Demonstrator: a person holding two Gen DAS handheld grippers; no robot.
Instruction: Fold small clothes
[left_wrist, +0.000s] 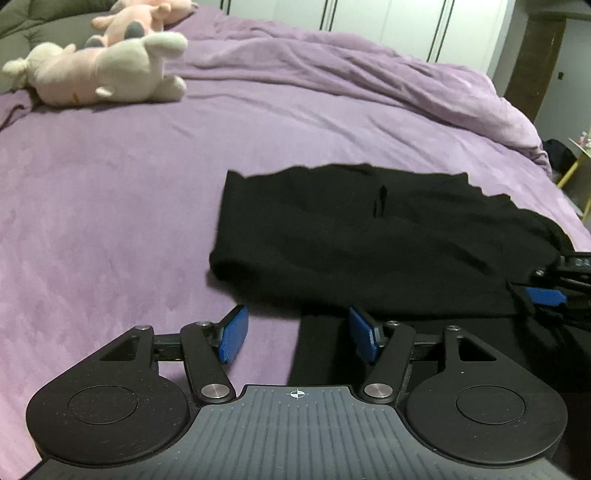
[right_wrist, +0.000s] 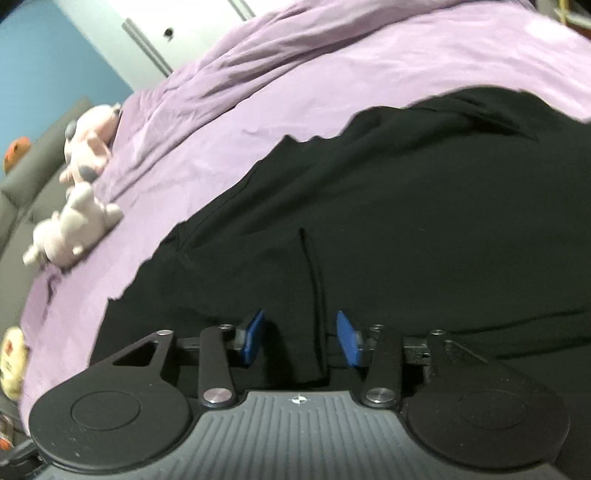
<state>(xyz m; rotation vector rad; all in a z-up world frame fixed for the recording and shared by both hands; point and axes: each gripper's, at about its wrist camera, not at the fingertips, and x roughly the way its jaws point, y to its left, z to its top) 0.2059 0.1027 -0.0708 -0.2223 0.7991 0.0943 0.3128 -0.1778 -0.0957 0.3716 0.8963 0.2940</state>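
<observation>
A black garment (left_wrist: 369, 240) lies spread on the purple bed cover (left_wrist: 110, 221), its left end folded over into a rounded edge. My left gripper (left_wrist: 298, 338) hovers at the garment's near edge, open, with a narrow black strip of the cloth lying below the gap and neither blue pad touching it. In the right wrist view the black garment (right_wrist: 406, 221) fills most of the picture. My right gripper (right_wrist: 300, 338) is low over it, jaws apart, with a raised crease of the cloth between the pads and no pad pressing on it. One blue pad of the right gripper (left_wrist: 545, 295) shows at the garment's right end.
A white plush toy (left_wrist: 110, 70) and a pink one (left_wrist: 140, 18) lie at the far left of the bed, by a grey cushion (left_wrist: 37, 37). The bed cover is bunched along the far right (left_wrist: 461, 96). White wardrobe doors (left_wrist: 406, 26) stand behind.
</observation>
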